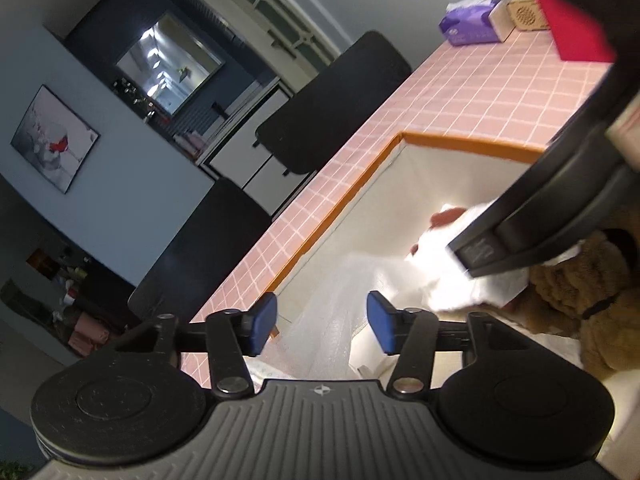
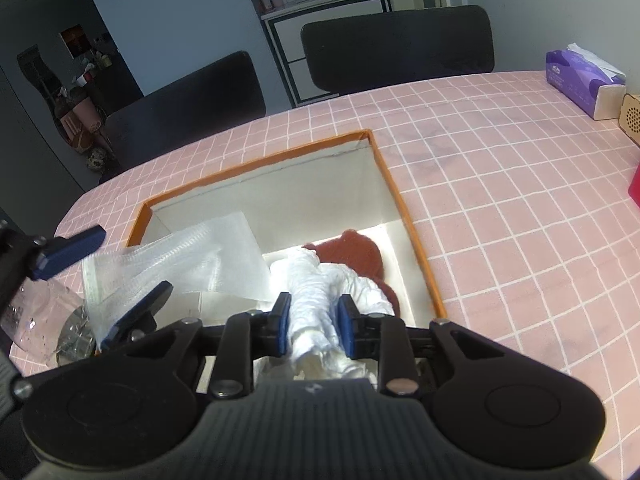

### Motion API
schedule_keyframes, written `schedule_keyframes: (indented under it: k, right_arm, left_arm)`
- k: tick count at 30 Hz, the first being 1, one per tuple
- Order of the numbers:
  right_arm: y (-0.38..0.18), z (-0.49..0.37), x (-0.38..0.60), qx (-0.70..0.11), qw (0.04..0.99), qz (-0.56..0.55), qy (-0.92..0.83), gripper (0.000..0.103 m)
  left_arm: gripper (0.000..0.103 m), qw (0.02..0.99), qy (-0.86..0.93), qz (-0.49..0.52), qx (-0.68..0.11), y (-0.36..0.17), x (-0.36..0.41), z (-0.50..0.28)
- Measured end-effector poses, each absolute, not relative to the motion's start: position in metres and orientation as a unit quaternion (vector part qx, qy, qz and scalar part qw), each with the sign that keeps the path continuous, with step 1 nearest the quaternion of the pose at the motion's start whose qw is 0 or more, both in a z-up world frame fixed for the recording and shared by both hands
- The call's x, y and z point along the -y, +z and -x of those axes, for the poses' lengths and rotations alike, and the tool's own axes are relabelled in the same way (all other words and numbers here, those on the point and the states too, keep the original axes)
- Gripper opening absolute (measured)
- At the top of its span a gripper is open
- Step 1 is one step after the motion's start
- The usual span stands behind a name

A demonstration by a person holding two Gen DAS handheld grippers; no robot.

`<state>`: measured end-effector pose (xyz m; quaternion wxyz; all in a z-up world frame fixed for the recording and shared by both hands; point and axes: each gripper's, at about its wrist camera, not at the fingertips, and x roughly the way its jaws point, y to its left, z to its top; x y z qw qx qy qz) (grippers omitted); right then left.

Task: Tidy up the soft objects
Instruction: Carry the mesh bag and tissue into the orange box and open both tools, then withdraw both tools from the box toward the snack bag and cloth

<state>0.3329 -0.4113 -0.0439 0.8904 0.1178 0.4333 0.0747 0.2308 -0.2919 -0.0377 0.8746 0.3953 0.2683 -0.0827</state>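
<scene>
- White crinkled soft cloth bundle is sitting pinched btwn right gripper pads, long axis running fwd along fingers, hanging over orange-rimmed white box, reddish-brown plush just beyond.
- Left gripper is hovering w/ jaws wide, empty, over sheer bubble-wrap sheet; right is nearer.

Room dimly lit. White cloth in box blown out by glare. Straight lines bent by fisheye; dark vignette at corners. Red object blurred in left wrist view.
</scene>
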Motion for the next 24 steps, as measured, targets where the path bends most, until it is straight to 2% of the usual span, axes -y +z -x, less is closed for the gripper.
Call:
schedule_keyframes:
  k: [4,6,10,12,15,18,24]
  right_arm:
    - [-0.046,-0.335,0.405,-0.443,0.887,-0.106,0.073,0.031]
    - [-0.046,-0.334,0.405,-0.447,0.885,-0.109,0.077,0.041]
    - [-0.04,-0.33,0.402,-0.446,0.886,-0.107,0.071,0.048]
    - [-0.035,-0.326,0.403,-0.439,0.89,-0.105,0.067,0.058]
    - [-0.028,-0.318,0.405,-0.43,0.894,-0.11,0.061,0.064]
    - [-0.023,-0.307,0.405,-0.424,0.897,-0.115,0.056,0.069]
    - [-0.019,-0.284,0.401,-0.416,0.901,-0.117,0.042,0.069]
  left_arm:
    - [0.065,0.876,-0.103,-0.393,-0.26,-0.028,0.29,-0.22]
    - [0.065,0.877,-0.109,-0.391,-0.255,-0.024,0.288,-0.215]
    - [0.066,0.879,-0.119,-0.391,-0.245,-0.018,0.286,-0.206]
    - [0.066,0.881,-0.123,-0.389,-0.239,-0.016,0.284,-0.201]
    - [0.066,0.884,-0.13,-0.386,-0.228,-0.012,0.281,-0.191]
    - [0.066,0.89,-0.138,-0.377,-0.217,-0.009,0.276,-0.181]
    - [0.066,0.9,-0.156,-0.354,-0.2,-0.002,0.263,-0.162]
